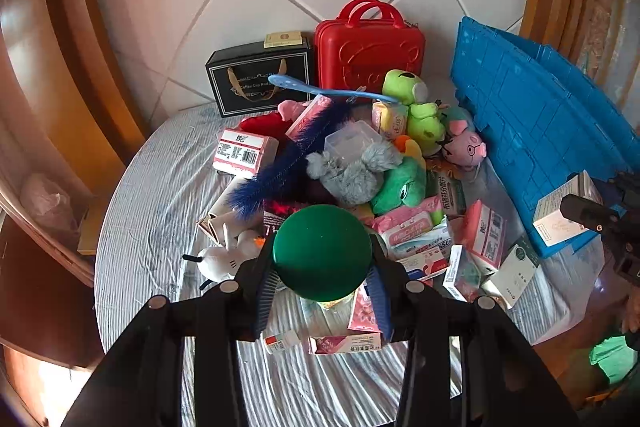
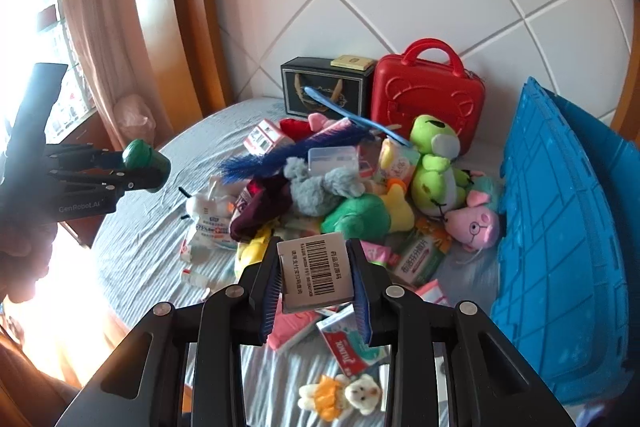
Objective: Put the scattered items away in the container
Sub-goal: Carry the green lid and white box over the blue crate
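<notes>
My left gripper (image 1: 322, 281) is shut on a green-capped bottle (image 1: 322, 251), held above the pile; from the right wrist view that bottle (image 2: 146, 163) and gripper (image 2: 138, 171) show at the left. My right gripper (image 2: 316, 281) is shut on a white medicine box (image 2: 316, 277) with a barcode, lifted over the bed; the left wrist view shows this box (image 1: 564, 211) in the right gripper (image 1: 580, 213) near the blue crate (image 1: 536, 123). The crate (image 2: 560, 227) stands at the right. Plush toys, tissue packs and boxes lie heaped on the striped bed sheet (image 1: 160, 219).
A red carry case (image 1: 370, 49) and a black gift box (image 1: 258, 79) lean against the padded headboard. A blue feather duster (image 1: 292, 163) and a blue shoehorn (image 1: 328, 91) lie across the pile. A small bear doll (image 2: 344, 395) lies near the bed's front. Wooden frame at both sides.
</notes>
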Demonstrator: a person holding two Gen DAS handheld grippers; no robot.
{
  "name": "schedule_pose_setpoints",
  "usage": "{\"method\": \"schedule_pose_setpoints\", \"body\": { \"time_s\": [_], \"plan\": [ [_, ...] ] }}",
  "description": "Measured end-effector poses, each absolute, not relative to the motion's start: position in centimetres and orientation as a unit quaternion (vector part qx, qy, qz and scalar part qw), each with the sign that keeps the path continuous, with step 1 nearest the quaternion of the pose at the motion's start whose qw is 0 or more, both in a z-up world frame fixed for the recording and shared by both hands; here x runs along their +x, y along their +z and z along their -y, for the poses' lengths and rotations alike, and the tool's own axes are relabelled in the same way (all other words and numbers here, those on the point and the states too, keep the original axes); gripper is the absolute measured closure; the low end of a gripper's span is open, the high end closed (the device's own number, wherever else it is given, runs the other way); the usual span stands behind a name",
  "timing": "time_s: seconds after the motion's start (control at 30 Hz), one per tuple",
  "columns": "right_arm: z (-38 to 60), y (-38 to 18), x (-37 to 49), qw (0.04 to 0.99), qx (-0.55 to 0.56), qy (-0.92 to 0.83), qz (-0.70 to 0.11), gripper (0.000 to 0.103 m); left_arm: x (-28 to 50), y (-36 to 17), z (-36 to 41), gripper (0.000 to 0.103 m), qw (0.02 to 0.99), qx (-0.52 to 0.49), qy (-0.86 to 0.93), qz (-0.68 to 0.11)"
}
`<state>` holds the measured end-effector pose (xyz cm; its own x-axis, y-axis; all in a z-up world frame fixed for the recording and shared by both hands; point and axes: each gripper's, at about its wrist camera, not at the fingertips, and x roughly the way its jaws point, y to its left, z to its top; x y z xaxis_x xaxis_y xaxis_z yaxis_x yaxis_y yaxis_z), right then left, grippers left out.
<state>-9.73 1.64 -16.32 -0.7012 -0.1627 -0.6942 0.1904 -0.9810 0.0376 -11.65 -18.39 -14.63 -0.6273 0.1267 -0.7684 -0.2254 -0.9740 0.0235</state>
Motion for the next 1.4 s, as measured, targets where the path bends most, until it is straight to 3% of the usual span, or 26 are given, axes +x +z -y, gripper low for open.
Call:
{"method": "schedule_pose_setpoints", "body": {
  "time_s": [0.53,1.4],
  "plan": [
    [-10.1,-9.9,-6.7,0.068,0.325,-0.943,-0.009,0.073,-12.1,-9.1,8.6,0.063,0.118,-0.382,0.913,-0.076],
    [-28.4,-6.9,-3.8,0.002,0.283,-0.958,0.037,0.073,-14.4,-5.0,-12.7,0.063,0.194,-0.347,0.91,-0.12]
  ]
}}
